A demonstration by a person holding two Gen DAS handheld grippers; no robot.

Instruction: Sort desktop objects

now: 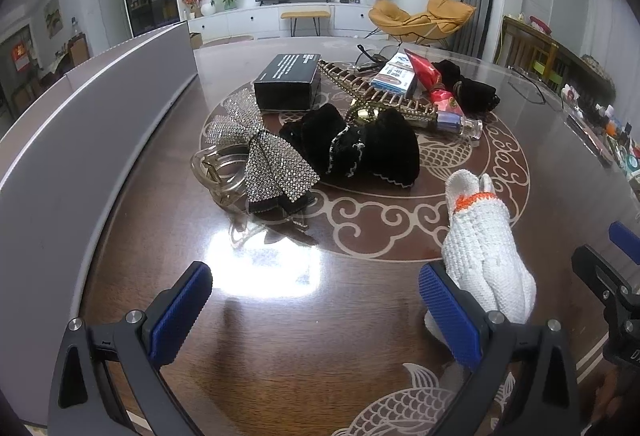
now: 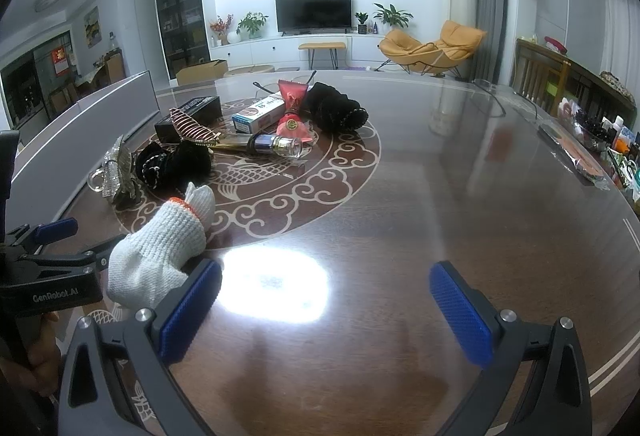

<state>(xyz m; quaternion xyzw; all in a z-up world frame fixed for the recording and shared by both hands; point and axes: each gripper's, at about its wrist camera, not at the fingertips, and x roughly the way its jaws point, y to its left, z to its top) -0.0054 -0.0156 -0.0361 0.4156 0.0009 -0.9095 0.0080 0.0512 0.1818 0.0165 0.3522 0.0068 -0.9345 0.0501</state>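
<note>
Both claws hover released over the table [image 2: 460,196], left gripper [image 1: 316,312] and right gripper [image 2: 326,310] holding nothing. A rolled white glove [image 1: 484,248] lies nearest. Toward the table's middle: rhinestone bow [image 1: 264,152], black scrunchie [image 1: 360,144], then a closed black box [image 1: 288,80].

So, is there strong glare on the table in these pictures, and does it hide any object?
Left wrist view: a bright white patch on the glossy table sits just past the open left claw, washing out the inlay pattern only. Right wrist view: a similar patch lies ahead of the open right claw, beside the white glove; no object is hidden. Fisheye bends the edges.
</note>
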